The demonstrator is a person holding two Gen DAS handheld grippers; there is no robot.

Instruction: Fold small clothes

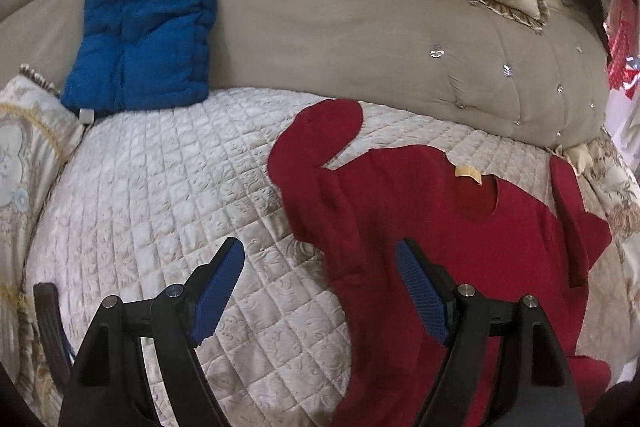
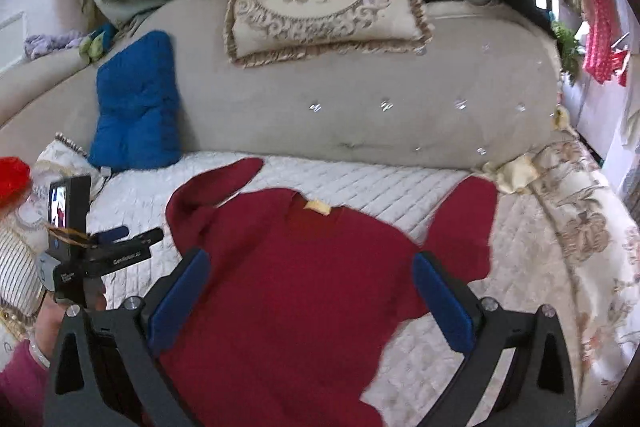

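1. The left gripper (image 2: 132, 243), seen in the right wrist view, carries pale lettering along its black arm; it is blurred and cannot be read with confidence.
2. A second small pale marking sits lower on the same gripper's black body (two short lines, too small to make out).
3. The little screen (image 2: 59, 207) mounted on that gripper shows a picture, with no words that can be read.
4. The yellowish neck label (image 1: 467, 172) of the red sweater (image 1: 420, 247) appears blank in both views; any print on it is too small to tell.
5. No other text, brand, number or sign can be read in either view.
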